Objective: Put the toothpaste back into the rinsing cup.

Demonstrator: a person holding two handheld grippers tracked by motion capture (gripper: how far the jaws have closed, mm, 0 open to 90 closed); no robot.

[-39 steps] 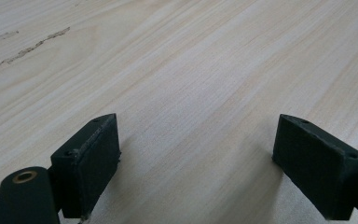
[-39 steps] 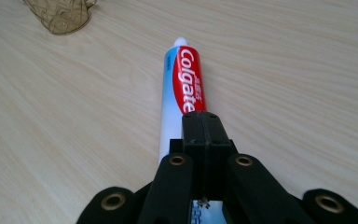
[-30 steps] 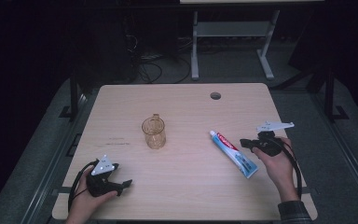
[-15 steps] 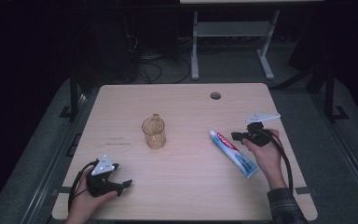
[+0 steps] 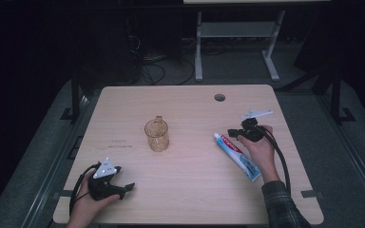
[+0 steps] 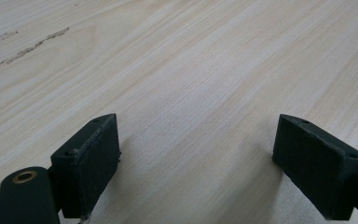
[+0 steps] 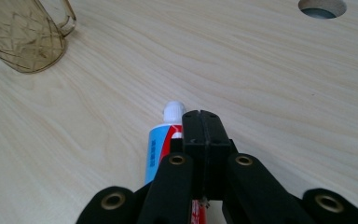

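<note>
Hovering just over the cap end of the toothpaste tube (image 5: 236,156), the right gripper (image 5: 231,133) has its two jaws pressed together with nothing between them. In the right gripper view the closed jaws of this gripper (image 7: 200,122) stand just above the tube (image 7: 161,148), and its white cap (image 7: 173,111) shows a little ahead of the jaw tips and slightly to their left. I cannot tell if the jaws touch the tube or stay a bit above it. The tube lies flat on the desk (image 5: 190,190), and its long body runs back from the right gripper under the person's right hand (image 5: 261,149).

Farther ahead of the right gripper and to its left stands a glass mug (image 7: 25,35) of amber colour, upright and well apart from the tube. In the high view this mug (image 5: 157,134) is between the two grippers, closer to the middle of the desk. A round hole (image 7: 322,8) in the desk is ahead of the right gripper, to its right.

The left gripper (image 5: 128,188) is at the near left part of the desk, held by the left hand (image 5: 88,206). Its jaws are wide apart with only bare wood between them, and they sit low over the desk (image 6: 191,70).
</note>
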